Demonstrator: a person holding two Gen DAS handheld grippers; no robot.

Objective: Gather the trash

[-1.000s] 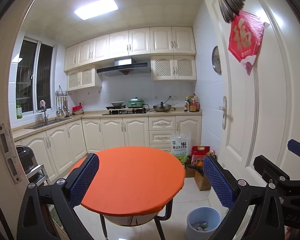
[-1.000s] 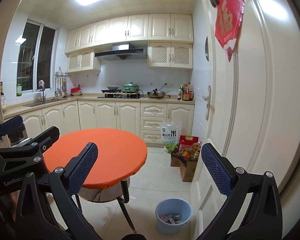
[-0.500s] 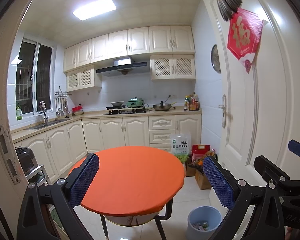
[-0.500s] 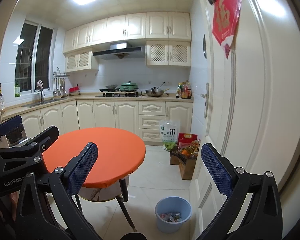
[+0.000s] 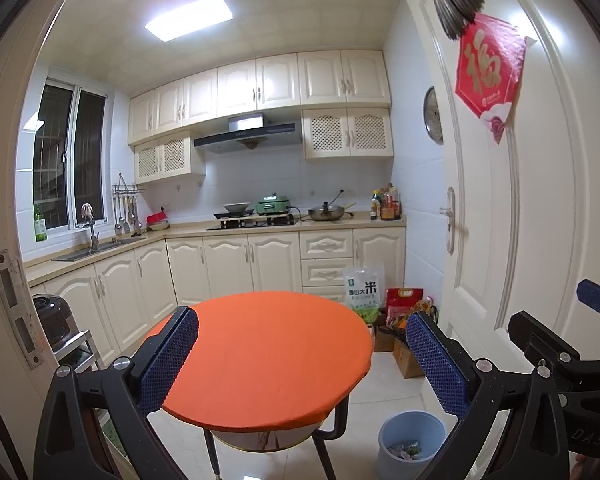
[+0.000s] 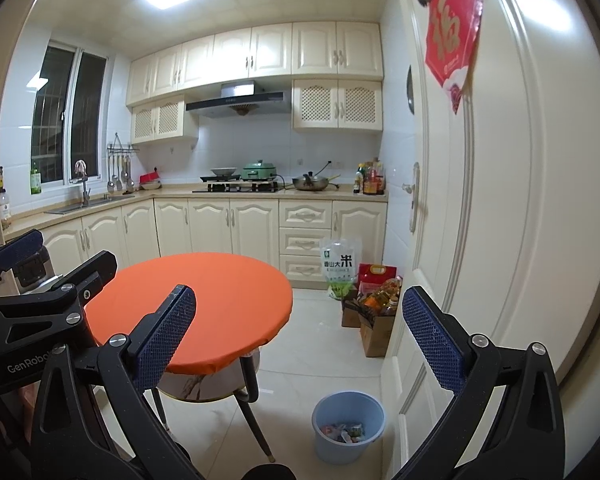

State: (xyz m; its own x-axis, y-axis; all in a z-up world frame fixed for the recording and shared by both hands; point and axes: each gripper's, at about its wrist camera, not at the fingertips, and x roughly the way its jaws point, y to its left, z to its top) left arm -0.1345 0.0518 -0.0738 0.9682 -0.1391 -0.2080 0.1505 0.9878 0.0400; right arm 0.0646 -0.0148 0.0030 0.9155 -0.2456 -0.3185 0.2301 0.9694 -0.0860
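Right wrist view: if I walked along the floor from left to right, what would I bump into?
Orange table → blue bin → cardboard boxes → white door.

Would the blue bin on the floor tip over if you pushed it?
Probably it would slide or tip easily: the bin looks like thin plastic, and only a little trash lies in its bottom. It's likely light, and the glossy floor tiles look slippery.
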